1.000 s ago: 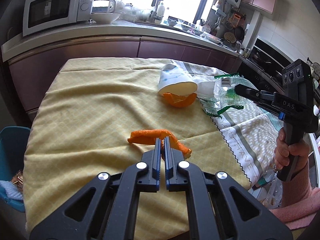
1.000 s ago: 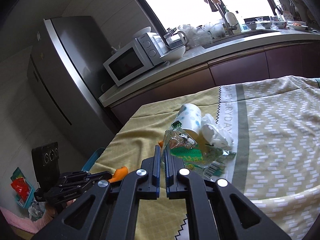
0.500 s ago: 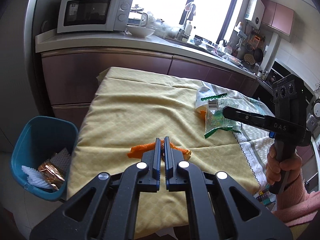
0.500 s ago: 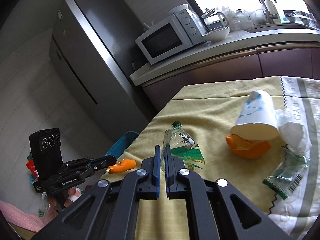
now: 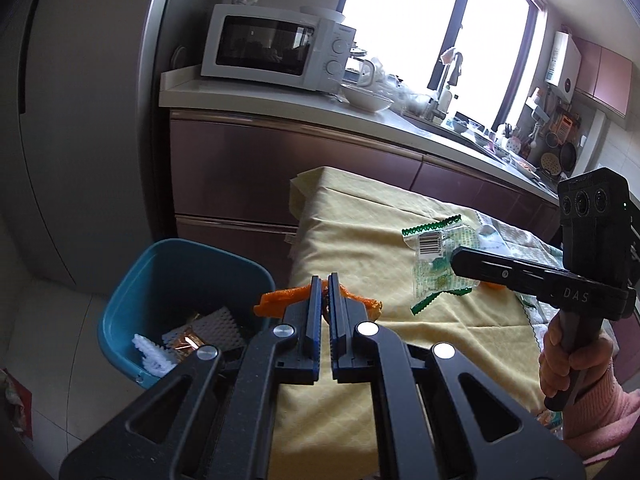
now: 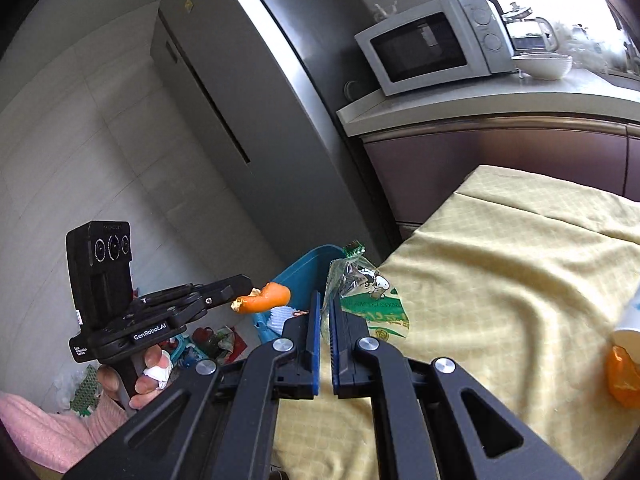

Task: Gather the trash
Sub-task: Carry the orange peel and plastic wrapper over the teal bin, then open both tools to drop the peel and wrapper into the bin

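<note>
The left gripper (image 5: 325, 280) pinches an orange peel (image 5: 276, 304) beside the bin (image 5: 132, 300); the right gripper (image 6: 325, 300) pinches a wrapper (image 6: 368, 300) over the table edge. Some trash already lies in the bin. A cup (image 6: 628, 316) and another peel (image 6: 622, 372) remain on the table (image 6: 520, 260), and neither held item is dropped yet.

Two grippers (image 5: 325, 280) (image 6: 325, 300), one bin (image 5: 160, 276), one microwave (image 5: 276, 48)

"DAS" stands in pale letters on the side of the right hand-held gripper (image 5: 456, 260). "GenRobot.AI" stands on the side of the left hand-held gripper (image 6: 242, 282), above smaller print too tiny to read.
</note>
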{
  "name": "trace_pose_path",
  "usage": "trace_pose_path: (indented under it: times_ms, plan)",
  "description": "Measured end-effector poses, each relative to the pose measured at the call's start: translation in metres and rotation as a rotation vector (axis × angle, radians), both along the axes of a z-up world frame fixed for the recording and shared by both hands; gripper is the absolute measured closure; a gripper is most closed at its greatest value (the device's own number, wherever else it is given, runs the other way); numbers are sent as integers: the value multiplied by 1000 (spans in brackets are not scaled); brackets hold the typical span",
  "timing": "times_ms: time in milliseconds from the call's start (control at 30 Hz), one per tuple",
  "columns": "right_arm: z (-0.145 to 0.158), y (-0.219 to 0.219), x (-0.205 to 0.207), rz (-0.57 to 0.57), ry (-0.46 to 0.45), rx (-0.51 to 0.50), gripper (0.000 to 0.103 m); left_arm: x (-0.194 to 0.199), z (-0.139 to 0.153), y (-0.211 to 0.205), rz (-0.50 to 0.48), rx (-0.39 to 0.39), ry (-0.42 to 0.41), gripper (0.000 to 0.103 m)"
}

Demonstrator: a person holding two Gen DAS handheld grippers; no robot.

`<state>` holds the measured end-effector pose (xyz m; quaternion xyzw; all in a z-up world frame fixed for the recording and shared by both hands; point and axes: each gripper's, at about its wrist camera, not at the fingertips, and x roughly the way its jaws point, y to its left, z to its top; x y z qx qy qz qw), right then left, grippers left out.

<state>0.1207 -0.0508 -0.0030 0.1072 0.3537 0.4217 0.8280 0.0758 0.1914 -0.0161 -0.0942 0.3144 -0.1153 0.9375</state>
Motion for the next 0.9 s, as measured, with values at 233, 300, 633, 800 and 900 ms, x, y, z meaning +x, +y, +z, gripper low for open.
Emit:
trace_pose_path:
  times_ms: [233, 300, 633, 800, 900]
  plan:
    - [-3, 50, 18, 83, 19, -25, 100, 10, -11, 44, 101, 8, 20, 99]
    - [-6, 63, 24, 101, 33, -37, 100, 15, -16, 51, 121, 10, 30, 99]
    - [-36, 123, 55, 153, 109, -131, 100, 47, -48, 81, 188, 24, 97, 99]
    - [-53, 140, 68, 152, 151, -167, 99, 59, -66, 89, 205, 26, 136, 99]
    - [-61, 147, 72, 149, 166, -191, 97, 68, -76, 90, 209, 31, 157, 99]
